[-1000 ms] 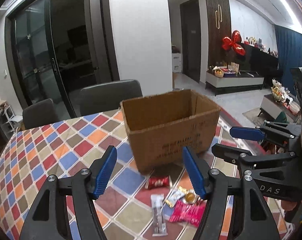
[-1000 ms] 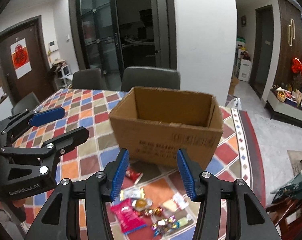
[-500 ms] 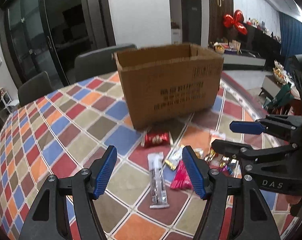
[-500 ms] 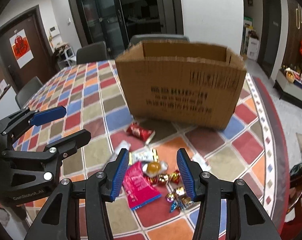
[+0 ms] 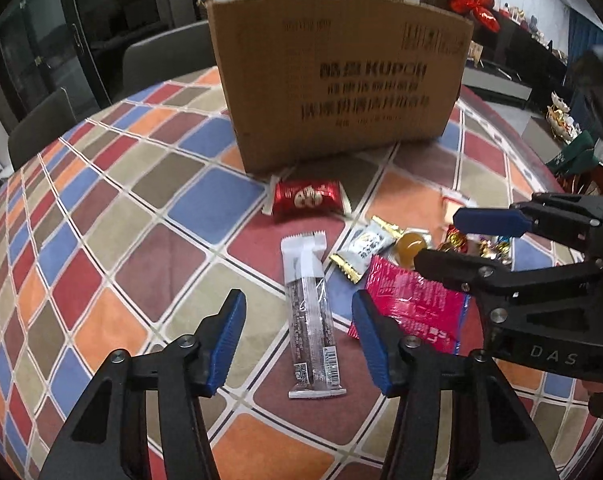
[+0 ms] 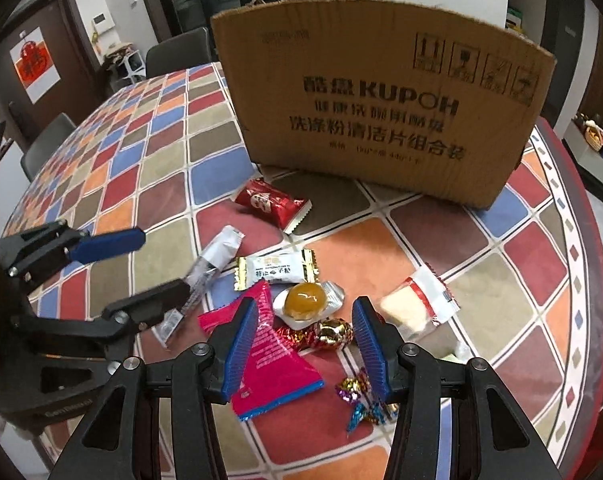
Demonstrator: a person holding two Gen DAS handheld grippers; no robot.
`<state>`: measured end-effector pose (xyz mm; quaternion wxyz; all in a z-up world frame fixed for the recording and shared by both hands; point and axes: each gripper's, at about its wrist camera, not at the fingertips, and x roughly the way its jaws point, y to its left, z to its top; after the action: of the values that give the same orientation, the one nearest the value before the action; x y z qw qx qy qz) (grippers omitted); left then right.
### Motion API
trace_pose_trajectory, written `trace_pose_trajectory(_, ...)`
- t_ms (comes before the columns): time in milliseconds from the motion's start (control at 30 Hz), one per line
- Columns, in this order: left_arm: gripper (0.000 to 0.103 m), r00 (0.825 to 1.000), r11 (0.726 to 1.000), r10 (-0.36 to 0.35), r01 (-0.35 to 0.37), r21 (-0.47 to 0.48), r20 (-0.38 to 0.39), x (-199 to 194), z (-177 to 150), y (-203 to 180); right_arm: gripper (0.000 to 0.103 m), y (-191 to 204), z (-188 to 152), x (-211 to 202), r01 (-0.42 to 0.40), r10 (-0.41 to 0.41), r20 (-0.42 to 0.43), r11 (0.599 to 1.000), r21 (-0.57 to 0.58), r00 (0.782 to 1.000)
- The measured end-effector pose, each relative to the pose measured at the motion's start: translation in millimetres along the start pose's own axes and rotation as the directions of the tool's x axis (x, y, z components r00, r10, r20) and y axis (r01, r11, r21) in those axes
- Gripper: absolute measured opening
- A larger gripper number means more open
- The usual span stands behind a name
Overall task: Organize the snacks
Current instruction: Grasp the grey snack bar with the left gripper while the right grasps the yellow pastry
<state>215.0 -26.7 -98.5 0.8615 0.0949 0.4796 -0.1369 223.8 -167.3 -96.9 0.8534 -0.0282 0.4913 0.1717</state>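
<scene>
A brown cardboard box stands on the checked tablecloth, with loose snacks in front of it. My left gripper hovers low over a long clear-and-white bar. Its jaws are closing with the bar lying between them, and the pads are not touching it. My right gripper is open just above a gold foil ball and a yellow candy in a clear wrapper. A pink packet lies partly under its left finger. A red packet sits nearest the box.
A white candy with gold ends, a white-and-red packet and several small foil candies lie around. Grey chairs stand behind the round table. The table edge curves close on the right.
Both grippers have come down and tilted towards the snacks, so the box now looms above them. The left jaws have narrowed around the bar. The right jaws look the same.
</scene>
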Motion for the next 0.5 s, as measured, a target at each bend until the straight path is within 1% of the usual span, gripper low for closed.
trace_pose_trajectory(133, 0.05, 1.0, 1.0, -0.001, 0.001, 0.01, -0.015, 9, -1, -3, 0.049, 0, 1, 7, 0.006, -0.006, -0.009, 1.0, -0.005, 1.0)
trace_pose_trajectory(267, 0.045, 1.0, 1.0, 0.002, -0.001, 0.012, -0.029, 15, 1, -4, 0.044, 0, 2, 15, 0.001, -0.001, -0.024, 1.0, -0.004, 1.0)
trace_pose_trajectory(433, 0.043, 0.999, 1.0, 0.004, -0.004, 0.007, -0.035, 19, 3, -3, 0.044, 0, 4, 21, -0.002, 0.002, -0.035, 1.0, 0.003, 0.999)
trace_pose_trajectory(500, 0.042, 0.999, 1.0, -0.002, 0.002, 0.002, -0.038, 20, 4, -2, 0.043, -1, 4, 24, -0.004, 0.005, -0.038, 1.0, 0.006, 0.999)
